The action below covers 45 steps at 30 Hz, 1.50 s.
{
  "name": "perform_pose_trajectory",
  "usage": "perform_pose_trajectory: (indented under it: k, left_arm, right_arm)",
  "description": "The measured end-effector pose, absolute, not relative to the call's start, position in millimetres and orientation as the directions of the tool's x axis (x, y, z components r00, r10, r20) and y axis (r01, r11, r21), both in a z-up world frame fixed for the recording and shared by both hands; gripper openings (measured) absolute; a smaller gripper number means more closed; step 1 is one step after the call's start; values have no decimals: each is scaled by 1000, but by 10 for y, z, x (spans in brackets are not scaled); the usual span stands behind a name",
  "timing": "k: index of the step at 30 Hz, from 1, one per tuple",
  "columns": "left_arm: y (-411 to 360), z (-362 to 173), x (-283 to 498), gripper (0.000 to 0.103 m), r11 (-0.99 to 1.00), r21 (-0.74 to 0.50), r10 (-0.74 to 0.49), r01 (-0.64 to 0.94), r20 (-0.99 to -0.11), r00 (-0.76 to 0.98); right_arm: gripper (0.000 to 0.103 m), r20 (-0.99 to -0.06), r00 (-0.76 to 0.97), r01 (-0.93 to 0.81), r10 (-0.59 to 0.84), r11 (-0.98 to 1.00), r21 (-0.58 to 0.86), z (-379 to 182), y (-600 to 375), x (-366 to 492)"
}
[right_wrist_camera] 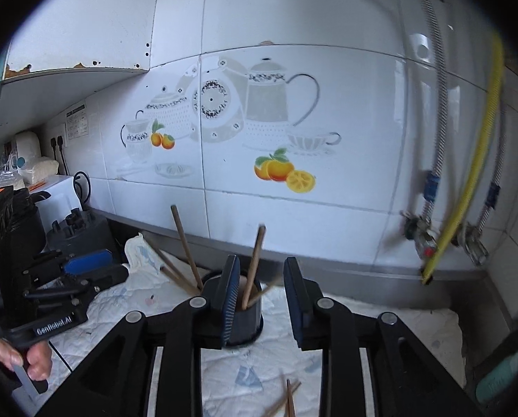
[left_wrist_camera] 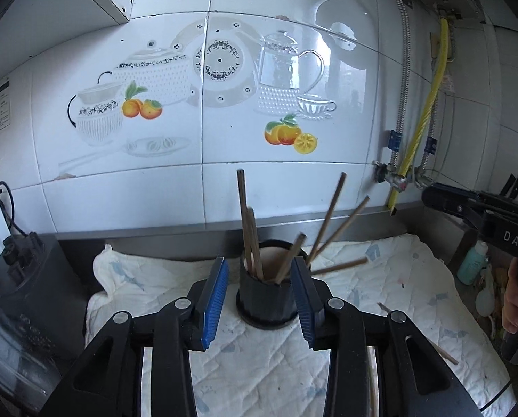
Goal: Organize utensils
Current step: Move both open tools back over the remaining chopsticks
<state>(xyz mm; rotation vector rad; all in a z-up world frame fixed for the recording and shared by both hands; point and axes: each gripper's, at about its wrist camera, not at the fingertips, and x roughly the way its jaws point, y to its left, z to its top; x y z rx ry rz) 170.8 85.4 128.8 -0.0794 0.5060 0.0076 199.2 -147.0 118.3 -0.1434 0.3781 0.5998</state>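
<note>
A dark utensil holder (left_wrist_camera: 264, 295) stands on a white quilted cloth (left_wrist_camera: 252, 358) with several brown chopsticks (left_wrist_camera: 247, 222) sticking out of it. My left gripper (left_wrist_camera: 259, 299) is open, its blue pads on either side of the holder. In the right wrist view the holder (right_wrist_camera: 245, 316) sits just beyond my right gripper (right_wrist_camera: 260, 299), which is open and empty above it. Loose chopsticks (right_wrist_camera: 288, 399) lie on the cloth near the right gripper's base. One more chopstick (left_wrist_camera: 439, 349) lies on the cloth at the right.
A tiled wall (left_wrist_camera: 224, 104) with teapot and fruit pictures rises behind the steel counter edge. A black appliance (left_wrist_camera: 19, 278) stands at the left. A yellow hose (left_wrist_camera: 426, 111) and valves hang at the right. A teal bottle (left_wrist_camera: 472, 257) stands at the far right.
</note>
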Motion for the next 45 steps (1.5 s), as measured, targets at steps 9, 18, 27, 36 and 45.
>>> perform_pose_trajectory:
  k: [9, 18, 27, 36, 45]
  left_arm:
    - [368, 963, 1080, 54, 1000, 1, -20, 23, -512, 859]
    - [-333, 451, 705, 54, 992, 15, -91, 124, -590, 802]
    - [-893, -15, 580, 54, 978, -10, -163, 207, -656, 737]
    - [-1039, -365, 750, 54, 977, -35, -173, 212, -710, 682]
    - [-1033, -274, 888, 54, 990, 5, -98, 144, -707, 700]
  right_arm:
    - [32, -442, 771, -492, 458, 869, 43, 681, -2119, 1571]
    - [32, -524, 773, -384, 357, 921, 60, 31, -2694, 1160]
    - [32, -588, 716, -356, 375, 922, 155, -484, -2905, 968]
    - [32, -634, 669, -376, 389, 912, 163, -773, -2776, 1061]
    - [32, -655, 646, -386, 391, 908, 161, -889, -2730, 1126]
